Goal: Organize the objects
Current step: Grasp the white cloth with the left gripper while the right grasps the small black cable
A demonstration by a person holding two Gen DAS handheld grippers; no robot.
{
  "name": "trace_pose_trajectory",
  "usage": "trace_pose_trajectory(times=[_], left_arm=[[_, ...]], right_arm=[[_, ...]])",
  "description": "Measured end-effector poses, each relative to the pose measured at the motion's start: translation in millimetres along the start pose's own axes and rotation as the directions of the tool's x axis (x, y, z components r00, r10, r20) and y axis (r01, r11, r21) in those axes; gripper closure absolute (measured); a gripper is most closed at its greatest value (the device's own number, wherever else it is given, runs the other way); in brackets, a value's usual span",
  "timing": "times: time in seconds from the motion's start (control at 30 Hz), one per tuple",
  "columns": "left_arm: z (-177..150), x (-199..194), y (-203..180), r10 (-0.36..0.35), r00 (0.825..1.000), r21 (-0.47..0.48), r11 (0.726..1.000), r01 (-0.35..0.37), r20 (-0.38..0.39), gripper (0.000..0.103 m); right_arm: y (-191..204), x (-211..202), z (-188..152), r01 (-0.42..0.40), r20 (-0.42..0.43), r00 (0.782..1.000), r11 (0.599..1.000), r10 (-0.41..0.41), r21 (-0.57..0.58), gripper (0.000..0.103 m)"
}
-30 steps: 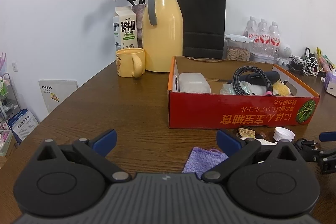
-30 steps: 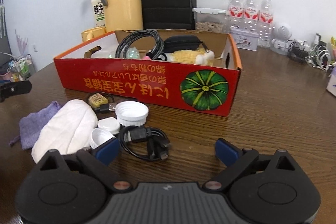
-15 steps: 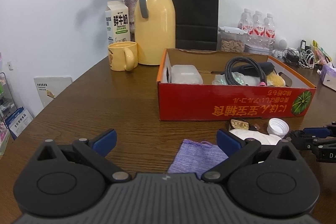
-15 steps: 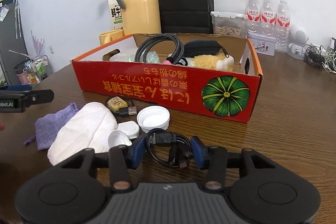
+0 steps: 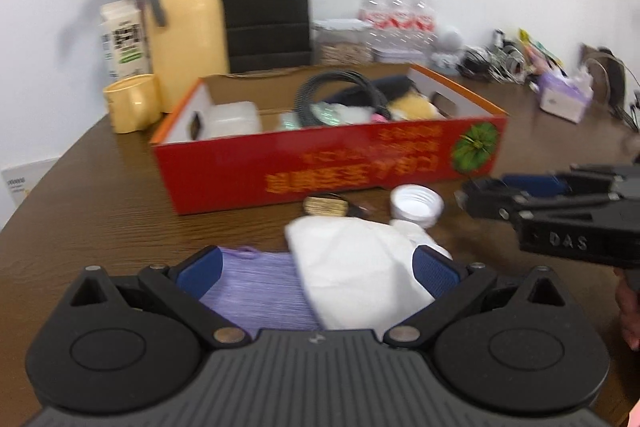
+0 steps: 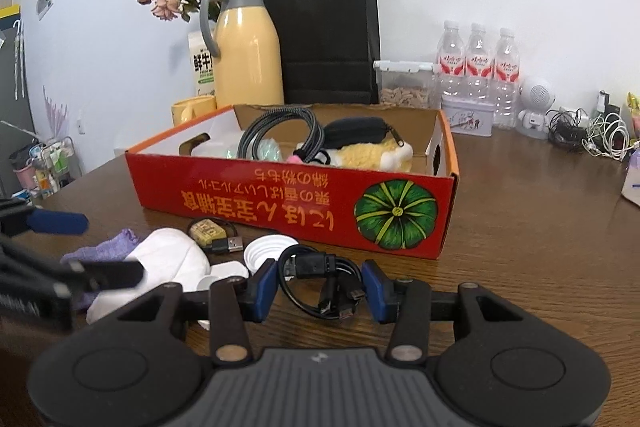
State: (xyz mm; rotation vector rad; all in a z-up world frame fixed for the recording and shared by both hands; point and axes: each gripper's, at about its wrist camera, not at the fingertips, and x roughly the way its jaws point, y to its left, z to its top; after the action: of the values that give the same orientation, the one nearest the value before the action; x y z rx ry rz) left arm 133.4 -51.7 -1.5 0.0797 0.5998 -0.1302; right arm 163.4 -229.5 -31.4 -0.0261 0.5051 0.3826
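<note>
Where pumpkin printed, red box (image 6: pixel 296 199) lettering upside-down.

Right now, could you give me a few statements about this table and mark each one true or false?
1. The red box holds a coiled hose. True.
2. The right jaws close around a black cable. True.
3. The white pouch lies inside the box. False: it lies on the table, in front of the box.
4. The left jaws are shut tight. False: they stand wide open, over the purple cloth and the pouch.
5. A black bag stands behind the box. True.
</note>
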Motion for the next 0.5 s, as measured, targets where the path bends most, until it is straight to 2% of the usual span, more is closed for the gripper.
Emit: trace_pose_trajectory(times=[0.23, 0.5], left_arm=[[-2, 14, -21, -0.004, 0.999, 0.054, 0.999, 0.007, -0.050, 0.000], [-4, 26, -17, 0.017, 0.996, -0.001, 1.000, -0.017, -0.087, 0.000]], right_arm=[[-3, -6, -1, -0.005, 0.031, 1.000, 1.000, 0.005, 0.020, 0.059], [-4, -8, -2, -0.012, 0.046, 0.999, 0.999, 0.011, 0.032, 0.058]])
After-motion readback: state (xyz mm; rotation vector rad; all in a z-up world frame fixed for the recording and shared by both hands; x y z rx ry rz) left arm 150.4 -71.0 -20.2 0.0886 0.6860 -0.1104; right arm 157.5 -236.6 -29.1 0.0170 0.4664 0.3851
